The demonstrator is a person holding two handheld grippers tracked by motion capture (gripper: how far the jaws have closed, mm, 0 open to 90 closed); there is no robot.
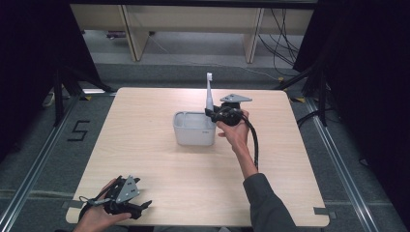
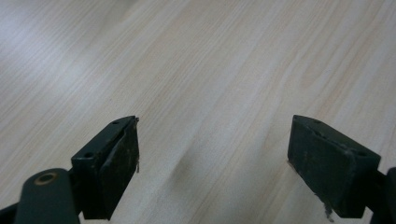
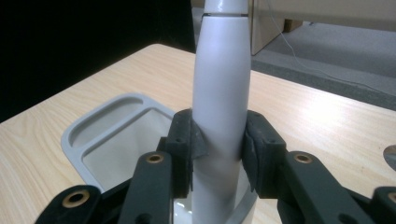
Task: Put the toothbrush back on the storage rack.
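A white electric toothbrush (image 1: 209, 94) stands upright at the right end of a grey holder box (image 1: 186, 137) in the middle of the table. My right gripper (image 1: 211, 113) is shut on its thick handle (image 3: 221, 98), both pads pressing its sides, above the holder's rim (image 3: 112, 114). The brush head points up. At the table's near left corner my left gripper (image 1: 145, 205) rests low in a hand, open. Its jaws stand wide apart over bare wood (image 2: 215, 84), with nothing between them.
The light wooden table (image 1: 145, 159) has bare surface around the holder. Dark curtains flank both sides. Cables and wooden furniture legs (image 1: 251, 38) lie beyond the far edge. A cable (image 1: 254, 142) trails from my right gripper along the forearm.
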